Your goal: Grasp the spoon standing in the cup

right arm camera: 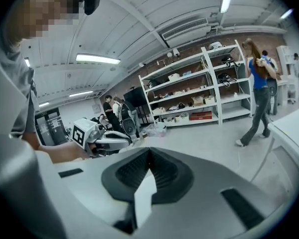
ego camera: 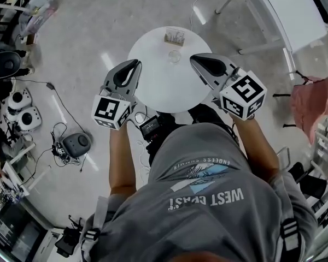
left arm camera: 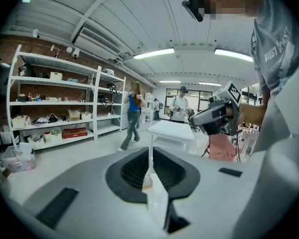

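Observation:
A small clear cup [ego camera: 175, 55] stands on the round white table [ego camera: 153, 86], toward its far side. I cannot make out a spoon in it from the head view. My left gripper [ego camera: 135, 65] hovers over the table's left part, shut and holding nothing. My right gripper [ego camera: 196, 59] hangs over the right part, also shut and empty. The cup lies between the two tips, slightly beyond them. In the left gripper view the jaws [left arm camera: 150, 152] meet at their tip and the right gripper [left arm camera: 217, 116] shows beyond. The right gripper view shows its jaws closed [right arm camera: 149, 151], with the left gripper [right arm camera: 97, 139] opposite.
A small wooden holder [ego camera: 174, 37] sits at the table's far edge behind the cup. A white rectangular table [ego camera: 287, 12] stands at the far right. Cables and devices [ego camera: 76, 142] lie on the floor to the left. Shelves [left arm camera: 55, 108] and people stand in the background.

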A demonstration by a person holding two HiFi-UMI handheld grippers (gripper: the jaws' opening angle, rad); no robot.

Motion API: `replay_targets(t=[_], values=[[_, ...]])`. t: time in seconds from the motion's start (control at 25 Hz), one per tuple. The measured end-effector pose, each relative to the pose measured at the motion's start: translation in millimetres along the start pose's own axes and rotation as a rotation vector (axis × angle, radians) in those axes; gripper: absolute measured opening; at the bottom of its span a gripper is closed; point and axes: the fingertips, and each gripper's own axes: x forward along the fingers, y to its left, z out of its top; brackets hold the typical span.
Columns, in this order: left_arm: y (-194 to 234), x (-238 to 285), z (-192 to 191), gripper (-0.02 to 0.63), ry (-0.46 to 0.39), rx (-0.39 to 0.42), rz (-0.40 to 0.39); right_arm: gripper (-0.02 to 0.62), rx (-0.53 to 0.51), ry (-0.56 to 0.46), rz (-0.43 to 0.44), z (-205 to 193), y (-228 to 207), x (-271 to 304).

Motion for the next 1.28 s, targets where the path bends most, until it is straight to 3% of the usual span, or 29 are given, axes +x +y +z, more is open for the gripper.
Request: replay_targets(t=[1.28], values=[[17,58,-88,0.029,0.136,-0.102,-0.006,0.002,0.073,0.108,0.019,-60,-21,17]])
